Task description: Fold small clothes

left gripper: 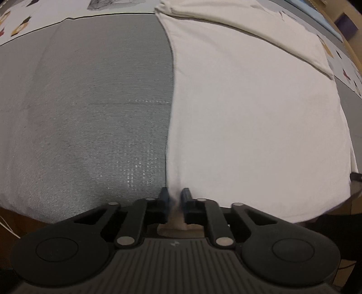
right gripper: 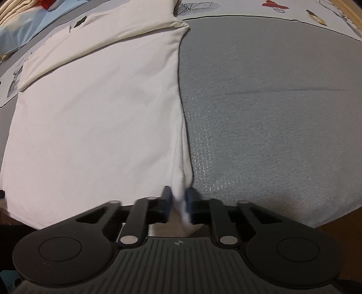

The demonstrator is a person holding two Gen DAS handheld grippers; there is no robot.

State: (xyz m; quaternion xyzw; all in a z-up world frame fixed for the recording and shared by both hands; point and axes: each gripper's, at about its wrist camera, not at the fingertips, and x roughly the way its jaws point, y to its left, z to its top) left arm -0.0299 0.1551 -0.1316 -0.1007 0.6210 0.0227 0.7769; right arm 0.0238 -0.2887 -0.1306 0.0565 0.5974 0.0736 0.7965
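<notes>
The white garment (left gripper: 248, 117) is lying spread flat on the grey mat (left gripper: 95, 108), its far end already doubled over into a thicker band, and both sets of tongs are gripping its near hem — one at each near corner. The left tongs (left gripper: 174, 196) are pinching cloth at the garment's left near corner, while the right tongs (right gripper: 178, 196) are clenching a bunched fold at its right near corner, where the hem is lifting off the mat. Beyond the mat, a patterned sheet (right gripper: 237, 9) is showing past the garment's far end.
</notes>
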